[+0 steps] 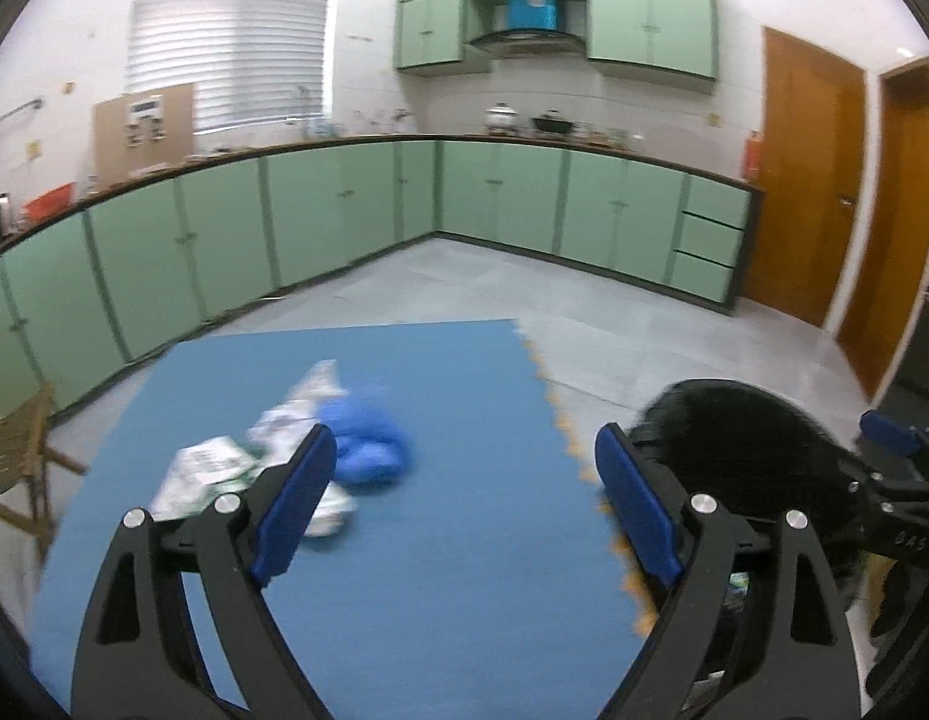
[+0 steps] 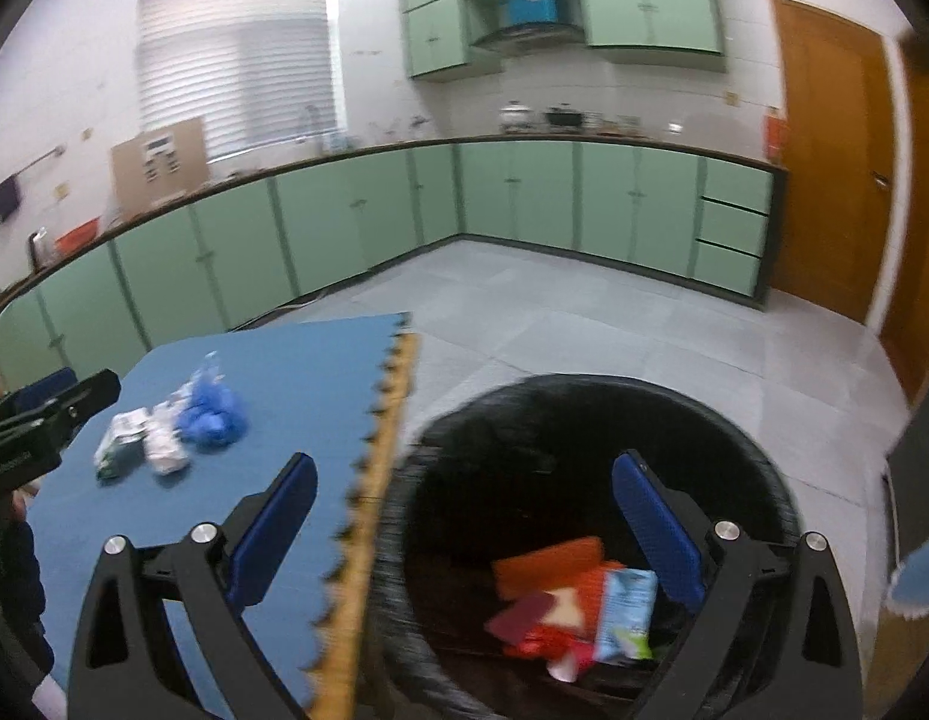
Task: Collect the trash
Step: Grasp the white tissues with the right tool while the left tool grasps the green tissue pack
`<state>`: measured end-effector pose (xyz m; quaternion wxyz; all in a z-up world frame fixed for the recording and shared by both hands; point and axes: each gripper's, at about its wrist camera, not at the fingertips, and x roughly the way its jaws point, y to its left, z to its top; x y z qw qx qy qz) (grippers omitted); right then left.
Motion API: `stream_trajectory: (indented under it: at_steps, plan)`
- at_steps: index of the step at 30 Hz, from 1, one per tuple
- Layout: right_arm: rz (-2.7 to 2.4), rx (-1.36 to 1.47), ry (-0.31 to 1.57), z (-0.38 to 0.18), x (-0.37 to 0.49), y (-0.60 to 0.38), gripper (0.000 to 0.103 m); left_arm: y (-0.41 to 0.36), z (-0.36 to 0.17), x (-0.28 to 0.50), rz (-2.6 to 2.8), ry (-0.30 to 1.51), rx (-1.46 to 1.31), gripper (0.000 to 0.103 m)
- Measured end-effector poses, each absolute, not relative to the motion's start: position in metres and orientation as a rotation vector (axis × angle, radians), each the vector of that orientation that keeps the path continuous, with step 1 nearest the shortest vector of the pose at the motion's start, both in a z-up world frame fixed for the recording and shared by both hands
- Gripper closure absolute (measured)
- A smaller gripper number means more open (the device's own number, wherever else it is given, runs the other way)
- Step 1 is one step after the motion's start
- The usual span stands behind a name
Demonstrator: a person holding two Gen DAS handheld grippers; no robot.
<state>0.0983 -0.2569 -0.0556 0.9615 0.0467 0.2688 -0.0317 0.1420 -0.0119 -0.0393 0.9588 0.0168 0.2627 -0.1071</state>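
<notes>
Green cabinets [image 1: 344, 210] are lining two walls of a kitchen, with a slatted blind [image 1: 230, 36] glowing at the upper left of both views and wooden doors [image 1: 806, 180] standing at the right edge. Filling the lower middle of the left wrist view, a blue foam mat [image 1: 464, 540] is lying on the grey tiled floor [image 1: 644, 312].

On that mat, left of centre in the left wrist view, a small heap of trash is sitting: a crumpled blue bag [image 1: 368, 444] touching white-and-green wrappers [image 1: 224, 468] just to its left. The same heap is showing small at the middle left of the right wrist view, blurred.

The left gripper [image 1: 464, 504] is hanging over the mat with its blue pads spread wide and nothing between them; the heap is lying just beyond its left finger.

The right gripper [image 2: 464, 522] is hovering over a black trash bin [image 2: 764, 456] that is standing beside the mat's toothed edge, in the lower right of its own view. Its jaws are gaping fully, gripping nothing. Red and orange packets [image 2: 548, 564] and a pale blue wrapper [image 2: 626, 612] are lying at the bottom of the bin.
</notes>
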Motion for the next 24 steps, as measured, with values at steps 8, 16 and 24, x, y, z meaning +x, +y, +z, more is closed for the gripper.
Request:
stream_trajectory:
  at_steps: [8, 16, 24]
  plan:
    - [0.066, 0.043, 0.548, -0.065, 0.133, -0.180, 0.006, 0.076, -0.055, 0.155, -0.037, 0.554, 0.046, 0.018]
    - [0.162, 0.039, 0.560, -0.085, 0.171, -0.110, 0.006, 0.135, -0.084, 0.167, 0.066, 0.594, 0.055, 0.018]
    - [0.233, 0.003, 0.636, -0.117, 0.205, -0.049, 0.010, 0.165, -0.112, 0.184, 0.095, 0.657, 0.046, 0.018]
